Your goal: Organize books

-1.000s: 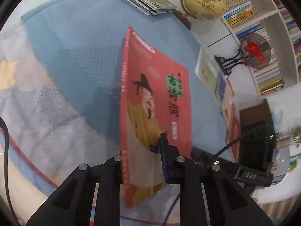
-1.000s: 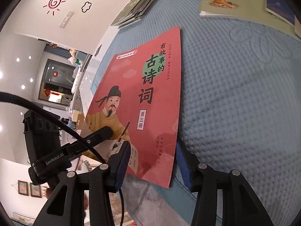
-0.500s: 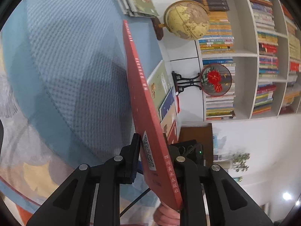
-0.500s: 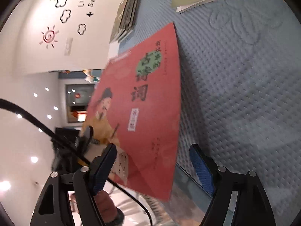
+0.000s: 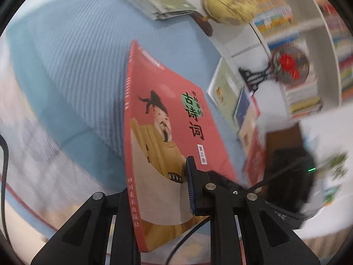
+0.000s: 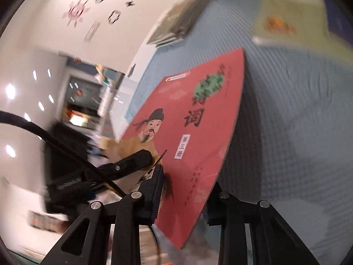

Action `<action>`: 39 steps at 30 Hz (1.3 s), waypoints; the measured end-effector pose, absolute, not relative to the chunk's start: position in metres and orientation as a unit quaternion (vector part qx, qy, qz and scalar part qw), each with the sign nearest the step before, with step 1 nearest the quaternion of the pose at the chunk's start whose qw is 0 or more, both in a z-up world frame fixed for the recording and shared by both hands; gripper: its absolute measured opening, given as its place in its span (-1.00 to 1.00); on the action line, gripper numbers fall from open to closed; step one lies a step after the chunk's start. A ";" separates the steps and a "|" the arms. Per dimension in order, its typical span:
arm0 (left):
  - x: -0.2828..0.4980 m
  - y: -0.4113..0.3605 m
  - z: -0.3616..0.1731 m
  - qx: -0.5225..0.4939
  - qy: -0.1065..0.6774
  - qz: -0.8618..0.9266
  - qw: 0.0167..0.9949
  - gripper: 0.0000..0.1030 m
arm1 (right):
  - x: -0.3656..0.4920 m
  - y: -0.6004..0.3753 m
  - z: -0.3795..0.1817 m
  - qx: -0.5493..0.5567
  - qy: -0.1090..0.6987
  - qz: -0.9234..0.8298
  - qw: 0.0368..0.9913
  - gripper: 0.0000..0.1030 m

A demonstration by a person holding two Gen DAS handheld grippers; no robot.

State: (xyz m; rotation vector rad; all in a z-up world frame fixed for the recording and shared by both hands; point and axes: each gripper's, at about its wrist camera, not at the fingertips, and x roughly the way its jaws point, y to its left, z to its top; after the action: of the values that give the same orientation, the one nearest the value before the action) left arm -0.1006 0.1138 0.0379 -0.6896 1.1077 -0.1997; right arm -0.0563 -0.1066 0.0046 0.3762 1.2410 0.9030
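A red book [image 5: 172, 119] with a drawn robed figure on its cover is held tilted above the blue quilted mat [image 5: 66, 66]. My left gripper [image 5: 157, 187] is shut on the book's lower spine end; one blue pad [image 5: 189, 176] presses on the cover and the other finger is hidden behind the book. In the right wrist view the same red book [image 6: 194, 132] runs slantwise between the fingers of my right gripper [image 6: 184, 194]. Its jaws are closing, and the left pad [image 6: 157, 190] lies against the cover near the lower corner. The left gripper's finger [image 6: 132, 161] reaches in from the left.
A stack of thin books [image 5: 158, 0] lies at the mat's far edge beside a globe [image 5: 229, 2]. Several loose books [image 5: 225, 88] lie at the mat's right side. Behind them stand a red ornament on a black stand [image 5: 289, 66] and a filled bookshelf [image 5: 308, 44].
The right gripper stood wide open around the book's corner and has now closed onto it. The book has swung in the left wrist view from edge-on to cover-facing.
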 end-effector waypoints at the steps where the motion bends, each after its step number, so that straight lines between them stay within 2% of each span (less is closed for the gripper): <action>1: -0.101 0.110 0.044 -0.293 0.515 -0.092 0.800 -0.70 | -0.058 -0.103 0.008 0.153 0.552 0.405 0.713 -0.44; 4: -0.097 0.110 0.061 -0.251 0.510 -0.096 0.817 -0.70 | -0.064 -0.087 0.028 0.096 0.525 0.405 0.743 -0.43; 12: -0.074 0.145 0.094 -0.244 0.489 -0.128 0.828 -0.70 | -0.057 -0.046 0.079 0.025 0.478 0.402 0.781 -0.40; 20: 0.015 0.198 0.140 -0.208 0.448 -0.162 0.854 -0.70 | 0.012 0.007 0.124 0.040 0.428 0.382 0.818 -0.37; 25: 0.088 0.227 0.125 -0.209 0.462 -0.179 0.843 -0.70 | 0.070 0.041 0.119 0.051 0.433 0.345 0.831 -0.37; 31: 0.157 0.243 0.101 -0.207 0.498 -0.189 0.820 -0.66 | 0.141 0.069 0.091 0.109 0.475 0.289 0.824 -0.36; 37: 0.212 0.251 0.095 -0.167 0.546 -0.186 0.800 -0.40 | 0.189 0.083 0.077 0.152 0.486 0.265 0.819 -0.36; 39: 0.221 0.257 0.091 -0.162 0.559 -0.187 0.791 -0.38 | 0.196 0.087 0.073 0.156 0.489 0.256 0.819 -0.36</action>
State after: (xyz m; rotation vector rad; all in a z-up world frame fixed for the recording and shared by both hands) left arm 0.2214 0.2572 0.0914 -0.3490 1.2037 -0.4015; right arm 0.1962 0.0867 0.0733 0.3316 1.0420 0.5444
